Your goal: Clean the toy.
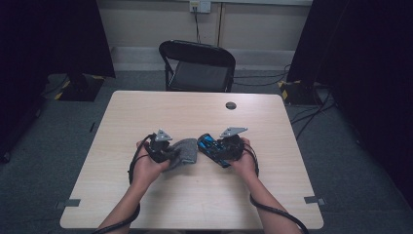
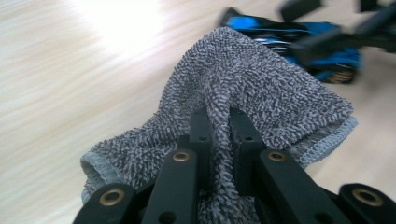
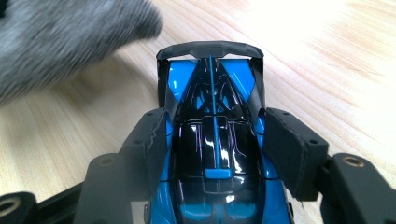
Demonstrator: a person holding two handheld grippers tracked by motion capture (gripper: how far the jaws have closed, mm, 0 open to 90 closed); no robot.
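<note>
I am gripping the blue and black toy car, which is carrying no readable lettering, in my right fingers above the pale worktop, while my left fingers are pinching the grey cloth just beside it.

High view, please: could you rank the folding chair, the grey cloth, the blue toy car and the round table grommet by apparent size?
1. Folding chair, though it stands farther off.
2. Grey cloth and blue toy car: alike, both partly hidden by grippers, so unranked.
3. Table grommet.
</note>
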